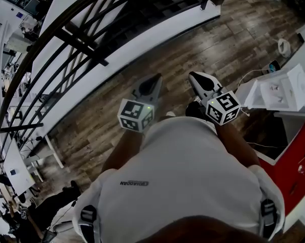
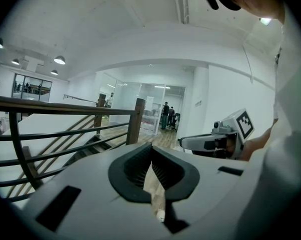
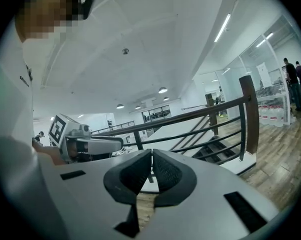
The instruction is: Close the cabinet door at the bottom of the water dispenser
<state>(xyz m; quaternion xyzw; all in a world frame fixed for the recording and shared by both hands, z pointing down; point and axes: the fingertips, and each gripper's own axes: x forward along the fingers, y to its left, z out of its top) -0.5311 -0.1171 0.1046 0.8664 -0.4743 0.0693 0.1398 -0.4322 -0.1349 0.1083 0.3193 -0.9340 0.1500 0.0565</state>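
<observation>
The water dispenser [image 1: 286,88] stands off at the person's right side, white on top with a dark hollow under it. A red panel [image 1: 293,173] lower down on the dispenser may be the cabinet door swung out, though from here I can't be sure. Both tools are well apart from the dispenser and point away from it, toward the stair railing [image 1: 66,34]. The left gripper [image 1: 153,80] has its jaws closed tip to tip with nothing between them, and the right gripper [image 1: 195,77], on the side nearer the dispenser, is closed and empty as well.

A door like that should be light and stiff, a thin panel swinging freely on its hinges, so it wants a push, not a grasp. I'd keep the right gripper closed and lay it flat against the door's free edge, the one farthest from the hinge. The face is probably smooth and slick, so press squarely and follow through until it seats — a glancing shove could skid off or rock the dispenser.
</observation>
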